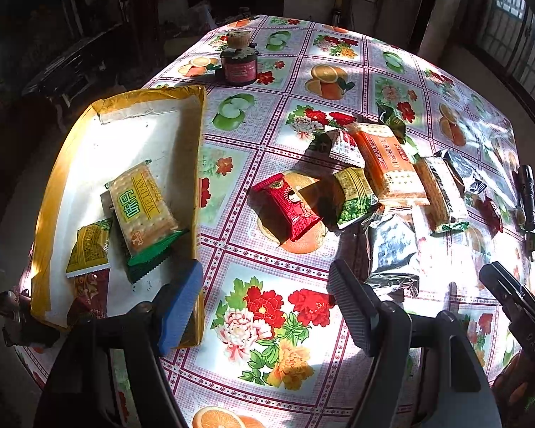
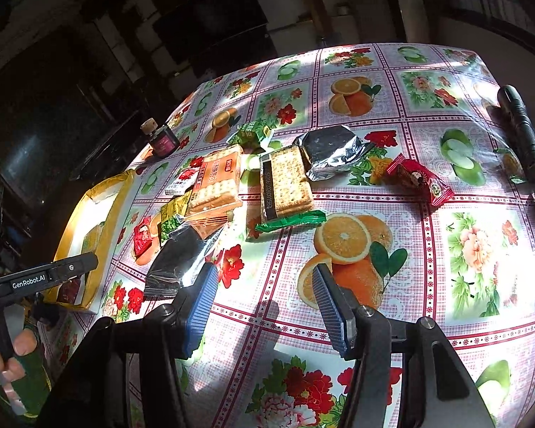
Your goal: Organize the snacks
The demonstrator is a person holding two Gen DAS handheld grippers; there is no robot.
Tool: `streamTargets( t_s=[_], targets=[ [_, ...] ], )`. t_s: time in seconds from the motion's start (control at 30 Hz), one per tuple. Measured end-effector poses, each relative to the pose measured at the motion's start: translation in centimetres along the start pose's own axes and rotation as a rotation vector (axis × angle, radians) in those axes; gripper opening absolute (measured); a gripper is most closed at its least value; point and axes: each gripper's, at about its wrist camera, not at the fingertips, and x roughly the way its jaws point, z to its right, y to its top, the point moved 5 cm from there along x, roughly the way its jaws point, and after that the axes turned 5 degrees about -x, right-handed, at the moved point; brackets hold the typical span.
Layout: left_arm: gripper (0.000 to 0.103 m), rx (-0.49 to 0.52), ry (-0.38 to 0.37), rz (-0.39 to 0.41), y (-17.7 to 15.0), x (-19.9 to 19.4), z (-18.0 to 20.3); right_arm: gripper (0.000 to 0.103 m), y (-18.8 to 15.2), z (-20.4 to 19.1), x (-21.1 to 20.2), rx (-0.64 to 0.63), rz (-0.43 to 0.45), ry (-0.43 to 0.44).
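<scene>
My left gripper [image 1: 267,303] hangs open over the flowered tablecloth with nothing between its fingers. Left of it stands a shallow box with yellow-taped edges [image 1: 192,135], holding a Weidan cracker pack [image 1: 142,207] and a small yellow packet [image 1: 89,249]. Loose snacks lie ahead: a red packet [image 1: 285,207], a green-pea packet [image 1: 356,196], an orange cracker pack [image 1: 388,160] and a silver pouch [image 1: 392,249]. My right gripper [image 2: 267,303] is open and empty above an orange print. The silver pouch [image 2: 178,256] lies just beyond its left finger, and a green-ended cracker pack [image 2: 289,185] further ahead.
A dark jar with a cork lid [image 1: 239,60] stands at the far side of the table. A black flashlight [image 2: 524,132] lies near the right edge, with a red candy packet [image 2: 421,178] beside it. A hand [image 2: 3,353] shows at the lower left.
</scene>
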Motion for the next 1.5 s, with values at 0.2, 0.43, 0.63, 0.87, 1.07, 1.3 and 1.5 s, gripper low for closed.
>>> streamTargets(
  t_s=[0.2,0.43,0.63,0.87,1.07,1.3,1.5],
  targets=[
    [0.073,0.000,0.008,-0.007,0.4,0.6,0.8,0.060,0.2,0.4,0.3,0.003,-0.001,0.003],
    [0.073,-0.004,0.013,-0.019,0.9,1.3,1.1,0.060,0.9,0.6,0.9,-0.008,-0.008,-0.003],
    [0.073,0.007,0.030,-0.012,1.3,1.7,1.8,0.062,1.5,0.2,1.4,-0.027,-0.013,-0.011],
    [0.074,0.032,0.081,0.025,1.7,2.1,2.4,0.068,2.4,-0.1,2.2,-0.104,-0.036,-0.106],
    [0.074,-0.001,0.074,-0.033,1.9,4.7,1.8,0.071,3.5,0.2,4.3,-0.132,-0.086,-0.146],
    [0.074,-0.052,0.056,-0.083,3.0,6.9,1.6,0.073,4.8,0.6,7.0,-0.134,-0.136,-0.150],
    [0.074,-0.088,0.055,-0.109,4.0,8.5,1.4,0.075,5.3,0.5,9.0,-0.125,-0.153,-0.142]
  ],
)
